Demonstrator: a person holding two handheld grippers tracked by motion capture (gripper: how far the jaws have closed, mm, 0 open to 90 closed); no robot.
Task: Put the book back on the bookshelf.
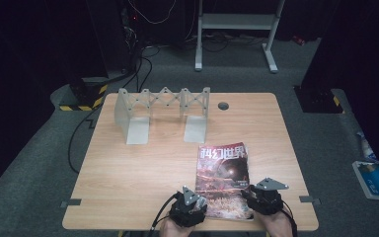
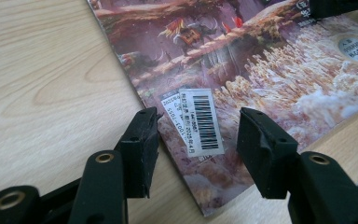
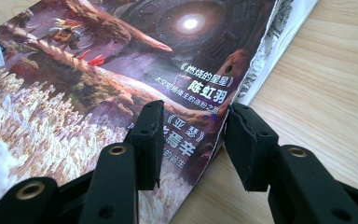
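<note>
Nearest the camera, at the near edge of the desk (image 1: 128, 173), the person's two hands bring a tool to each near corner of the magazine (image 1: 224, 177), which lies flat and face up right of the desk's middle, its Chinese title toward the far side. Taking the magazine as the landmark and going left to right: the left tool (image 1: 188, 206) sits at its near left corner, and in the left gripper view (image 2: 198, 135) the jaws stand apart with the cover's left edge and the white barcode sticker (image 2: 201, 122) between them; nothing is pinched, so this tool is released. It looks placed to straddle that edge, likely so the corner can be pinned or lifted. The right tool (image 1: 265, 196) sits at the magazine's near right corner, and in the right gripper view (image 3: 193, 140) its jaws also stand apart, one over the cover and one just outside the page edge, where the loose pages fan slightly; it too grips nothing. That straddling suggests a grasp on the open side of the magazine, judged only from the pose. Well beyond the magazine, toward the far left of the desk, a grey expanding book rack (image 1: 162, 111) stands upright with its two foot plates toward the person, a plausible place for the magazine to go. A small round grommet (image 1: 223, 105) lies beyond the magazine near the far edge.
</note>
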